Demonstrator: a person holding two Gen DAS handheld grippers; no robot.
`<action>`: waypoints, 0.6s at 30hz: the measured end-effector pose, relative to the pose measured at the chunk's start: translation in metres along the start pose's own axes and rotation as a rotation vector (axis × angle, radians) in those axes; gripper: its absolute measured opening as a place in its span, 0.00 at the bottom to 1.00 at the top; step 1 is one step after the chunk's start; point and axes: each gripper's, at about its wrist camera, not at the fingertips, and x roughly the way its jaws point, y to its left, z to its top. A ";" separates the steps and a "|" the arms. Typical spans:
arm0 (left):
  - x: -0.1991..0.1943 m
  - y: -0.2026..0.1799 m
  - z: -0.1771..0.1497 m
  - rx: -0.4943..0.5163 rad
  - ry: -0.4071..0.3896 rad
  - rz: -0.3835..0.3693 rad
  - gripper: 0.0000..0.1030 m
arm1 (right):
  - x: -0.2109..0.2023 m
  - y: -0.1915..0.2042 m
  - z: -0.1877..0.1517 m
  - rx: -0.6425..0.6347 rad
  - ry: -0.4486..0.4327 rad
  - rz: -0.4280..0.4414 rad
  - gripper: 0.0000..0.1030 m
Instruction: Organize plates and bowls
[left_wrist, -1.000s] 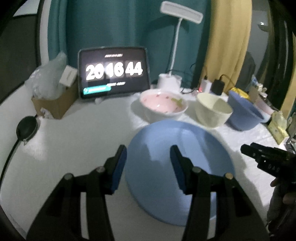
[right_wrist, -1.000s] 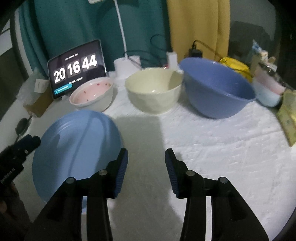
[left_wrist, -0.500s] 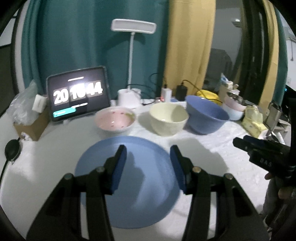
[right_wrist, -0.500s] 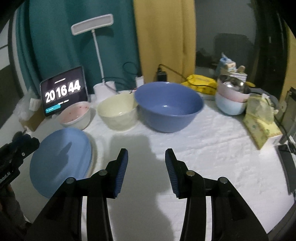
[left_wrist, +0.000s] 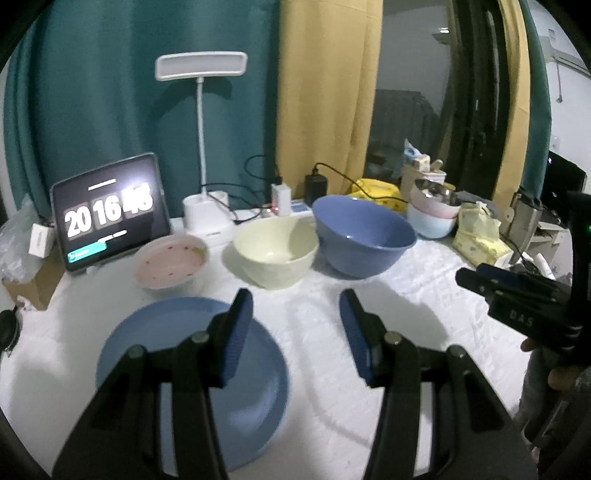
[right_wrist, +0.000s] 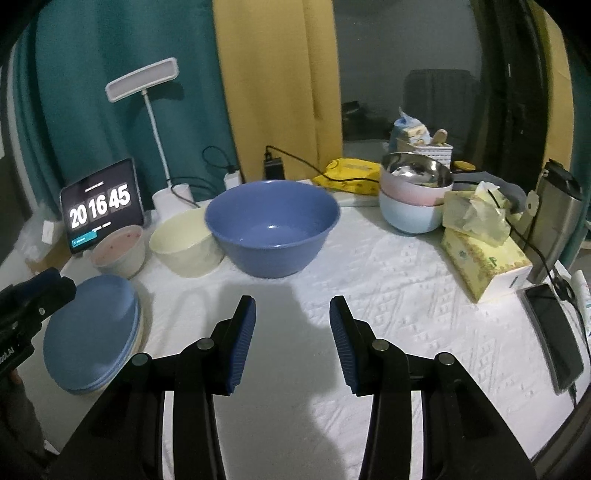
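Both grippers hang over the table (right_wrist: 388, 280), and neither holds a thing. The left gripper (left_wrist: 295, 325) is spread wide, its jaws hovering above the near edge of the blue plate (left_wrist: 166, 332); the right gripper (right_wrist: 291, 332) is spread too, over bare white cloth in front of the blue bowl (right_wrist: 271, 229).

The plate lies flat at the near left — from the right view it seems to sit on a short stack, with paler rims showing beneath, though how many is hard to tell. Behind it runs a row of bowls: the pink bowl (left_wrist: 170, 262) by the clock tablet (left_wrist: 107, 214), then the cream bowl (left_wrist: 275, 251), then the blue bowl, each close beside the next. Farther right stands a separate stack (right_wrist: 415, 195) with a metal bowl on top.

How will they handle? The bowls look like rigid, smooth plastic or melamine — probably light, stiff, a bit slippery. The sensible hold is the rim: one jaw inside, one outside the wall. The blue bowl is wide, so it may tip from a single pinch. The plate lies low, so a jaw must get under its lip. The cables and tissue box (right_wrist: 484, 258) sit nearby; worth avoiding.
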 end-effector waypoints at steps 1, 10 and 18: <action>0.003 -0.003 0.002 0.001 0.000 -0.004 0.49 | 0.000 -0.003 0.001 0.001 -0.002 -0.001 0.42; 0.032 -0.026 0.024 0.018 0.001 -0.028 0.49 | 0.018 -0.025 0.021 0.007 -0.012 0.006 0.42; 0.063 -0.038 0.041 0.017 0.029 -0.047 0.49 | 0.046 -0.031 0.040 0.007 -0.004 0.035 0.42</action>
